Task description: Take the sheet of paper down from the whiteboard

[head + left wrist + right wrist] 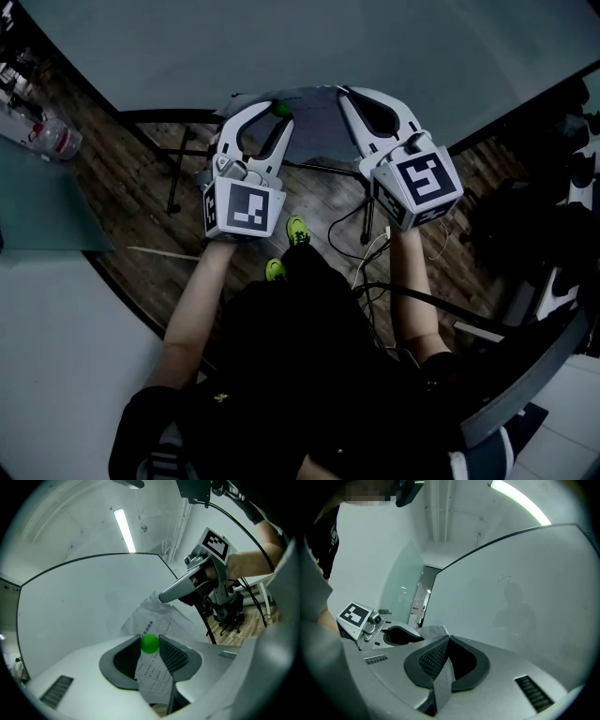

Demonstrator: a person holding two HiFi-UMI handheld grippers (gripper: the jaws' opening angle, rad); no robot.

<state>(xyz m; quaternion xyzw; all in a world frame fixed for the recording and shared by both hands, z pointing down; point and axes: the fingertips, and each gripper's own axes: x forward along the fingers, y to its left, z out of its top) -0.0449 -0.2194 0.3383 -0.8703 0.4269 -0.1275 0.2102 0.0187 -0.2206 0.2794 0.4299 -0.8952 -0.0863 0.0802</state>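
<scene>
The printed sheet of paper [317,122] hangs crumpled between my two grippers, in front of the whiteboard [309,47]. My left gripper [277,111] is shut on a small green magnet ball [149,643], and the paper [154,620] runs down between the same pads. My right gripper [339,91] is shut on the sheet's other edge; in the right gripper view a folded strip of paper [443,681] is pinched between its closed pads [433,658]. Both grippers point level at the board, side by side. Whether the sheet still touches the board cannot be told.
The whiteboard's stand legs [178,169] and loose cables [370,253] lie on the wooden floor below the grippers. A plastic bottle [56,141] lies on a surface at the left. An office chair [229,613] stands at the right of the board. My green shoes [297,230] show underneath.
</scene>
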